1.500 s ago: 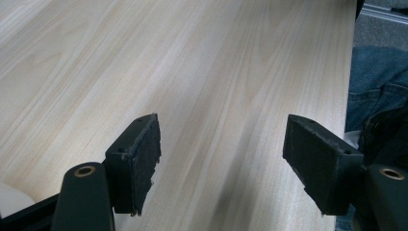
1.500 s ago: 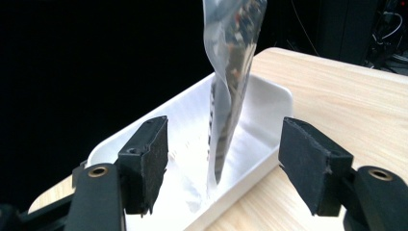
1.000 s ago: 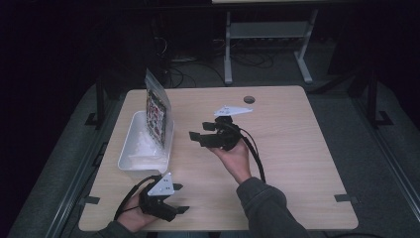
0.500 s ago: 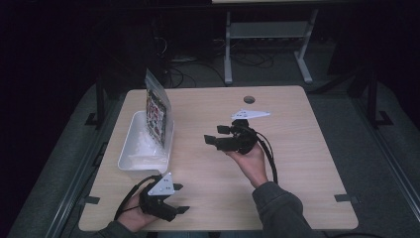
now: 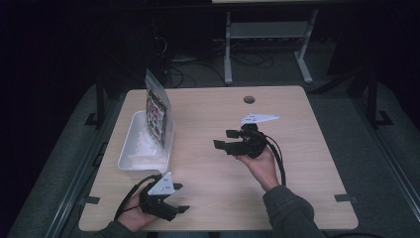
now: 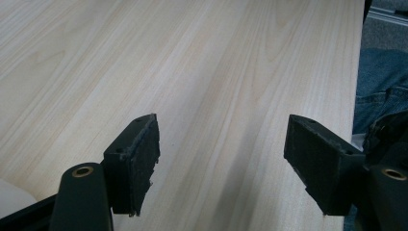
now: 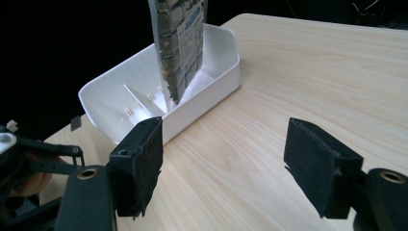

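A white plastic bin (image 5: 130,154) sits on the left side of the wooden table (image 5: 208,109). A printed clear bag (image 5: 156,110) stands upright in it, leaning on the bin's right wall. My left gripper (image 5: 180,198) rests near the table's front left corner, just in front of the bin, its jaws apart and empty. My right gripper (image 5: 224,139) is held over the middle of the table, pointing left at the bin, open with nothing between its jaws. In the right gripper view the bin (image 7: 211,91) and bag (image 7: 180,43) lie ahead of the right gripper (image 7: 223,144). Bare wood lies ahead of the left gripper (image 6: 221,144).
A round cable hole (image 5: 249,99) is in the table near its far edge. Behind the table stand a metal shelf frame (image 5: 267,29) and cables on the floor. The person's blue trouser leg (image 6: 380,86) lies past the table's near edge.
The right gripper has drawn away from the bin, moving right and toward the person. The left gripper has stayed where it was.
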Demonstrator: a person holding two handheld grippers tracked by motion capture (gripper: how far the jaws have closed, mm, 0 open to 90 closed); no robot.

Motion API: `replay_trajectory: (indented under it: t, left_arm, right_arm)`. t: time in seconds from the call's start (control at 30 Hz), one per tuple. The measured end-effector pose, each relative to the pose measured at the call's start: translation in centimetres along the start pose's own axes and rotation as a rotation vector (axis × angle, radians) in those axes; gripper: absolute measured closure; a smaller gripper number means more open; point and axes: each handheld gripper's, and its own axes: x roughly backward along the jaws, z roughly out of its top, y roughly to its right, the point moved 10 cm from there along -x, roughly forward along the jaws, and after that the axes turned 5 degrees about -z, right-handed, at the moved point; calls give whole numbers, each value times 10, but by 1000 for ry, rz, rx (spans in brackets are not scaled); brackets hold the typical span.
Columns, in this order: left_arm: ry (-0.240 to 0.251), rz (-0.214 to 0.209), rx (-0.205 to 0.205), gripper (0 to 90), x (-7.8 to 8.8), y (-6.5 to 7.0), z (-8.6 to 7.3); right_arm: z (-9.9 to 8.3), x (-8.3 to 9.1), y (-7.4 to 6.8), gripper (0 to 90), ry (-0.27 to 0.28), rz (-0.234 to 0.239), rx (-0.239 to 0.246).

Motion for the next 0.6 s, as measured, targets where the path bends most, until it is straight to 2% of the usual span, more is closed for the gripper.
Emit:
replay_trajectory:
  t: [0.53, 0.6]
  left_arm:
    - [6, 5, 4, 257, -1, -2, 1]
    - [8, 6, 4, 254, -1, -2, 2]
  right_arm:
    - [-27, 26, 23, 287, -16, -10, -39]
    - [-32, 29, 27, 278, -34, -14, -44]
